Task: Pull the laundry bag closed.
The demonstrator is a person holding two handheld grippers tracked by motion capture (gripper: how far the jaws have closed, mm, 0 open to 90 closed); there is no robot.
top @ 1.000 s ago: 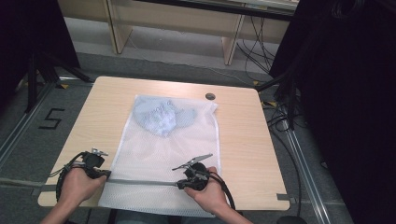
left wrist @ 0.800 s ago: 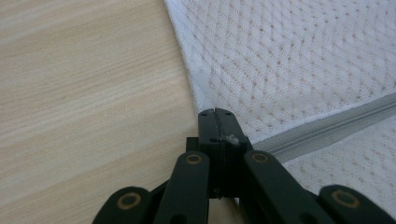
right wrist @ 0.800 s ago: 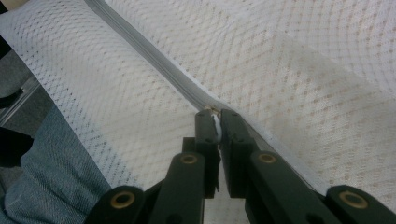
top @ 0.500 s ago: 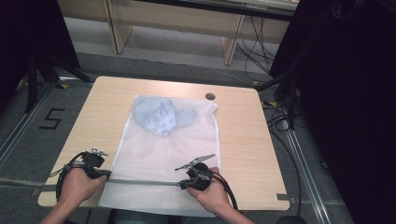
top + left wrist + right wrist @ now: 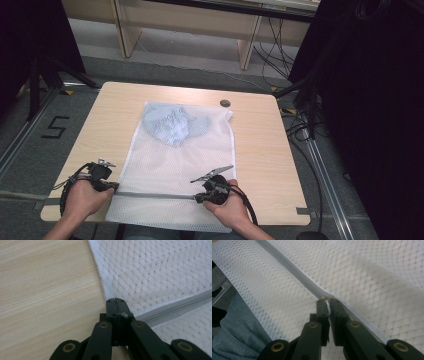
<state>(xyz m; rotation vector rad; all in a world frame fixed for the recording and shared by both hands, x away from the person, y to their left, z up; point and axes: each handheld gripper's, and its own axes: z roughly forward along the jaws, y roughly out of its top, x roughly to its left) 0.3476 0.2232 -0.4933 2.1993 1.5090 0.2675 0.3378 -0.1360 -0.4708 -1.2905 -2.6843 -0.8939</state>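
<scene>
A white mesh laundry bag (image 5: pixel 175 165) lies flat on the wooden table (image 5: pixel 260 145), with a crumpled light blue garment (image 5: pixel 172 122) inside at its far end. A grey zipper (image 5: pixel 155 195) runs across the bag's near end. My left gripper (image 5: pixel 111 186) is shut on the bag's left edge (image 5: pixel 107 290), right where the zipper (image 5: pixel 175 308) ends; its jaws (image 5: pixel 115 300) are pressed together. My right gripper (image 5: pixel 198 197) is shut on the zipper's pull (image 5: pixel 327 306), out along the zipper (image 5: pixel 294 272). The bag's near edge hangs over the table's front.
A small dark round grommet (image 5: pixel 225 103) sits in the table just beyond the bag's far right corner. Bare wood lies on both sides of the bag. The person's blue-jeaned leg (image 5: pixel 234 335) is below the table's front edge. Black stands and cables flank the table.
My right gripper has crept slightly to the right along the zipper. The left gripper has held still on the bag's edge.
</scene>
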